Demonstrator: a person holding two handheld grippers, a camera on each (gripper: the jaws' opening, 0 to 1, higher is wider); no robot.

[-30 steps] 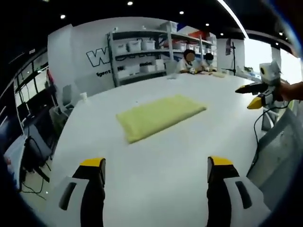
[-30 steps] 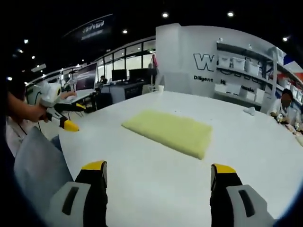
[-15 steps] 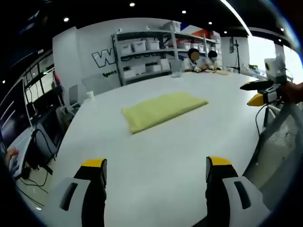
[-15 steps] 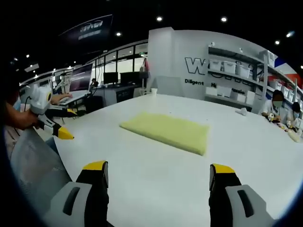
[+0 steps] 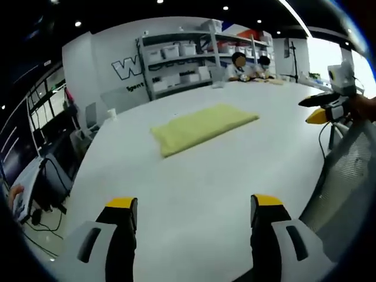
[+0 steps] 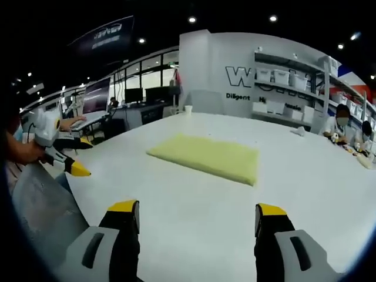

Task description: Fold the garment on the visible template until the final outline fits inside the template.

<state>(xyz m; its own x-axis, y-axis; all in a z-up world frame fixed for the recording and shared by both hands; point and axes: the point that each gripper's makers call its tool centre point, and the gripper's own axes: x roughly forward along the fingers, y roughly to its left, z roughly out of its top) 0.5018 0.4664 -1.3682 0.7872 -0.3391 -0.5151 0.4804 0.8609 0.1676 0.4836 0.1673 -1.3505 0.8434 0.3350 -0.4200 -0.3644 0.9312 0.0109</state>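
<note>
Yellow garment, folded flat mid-counter, appears soft, light and limp, best gripped at a corner edge; left hand-held gripper and right hand-held gripper hover wide, empty.

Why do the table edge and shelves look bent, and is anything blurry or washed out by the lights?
Left gripper view: fisheye bending curves the white table and the wall shelving; a bright window at the upper right is washed out. Right gripper view: the same curving; the folded yellow cloth looks soft-edged, ceiling spots are small bright dots, and shadows on the table are faint.
</note>
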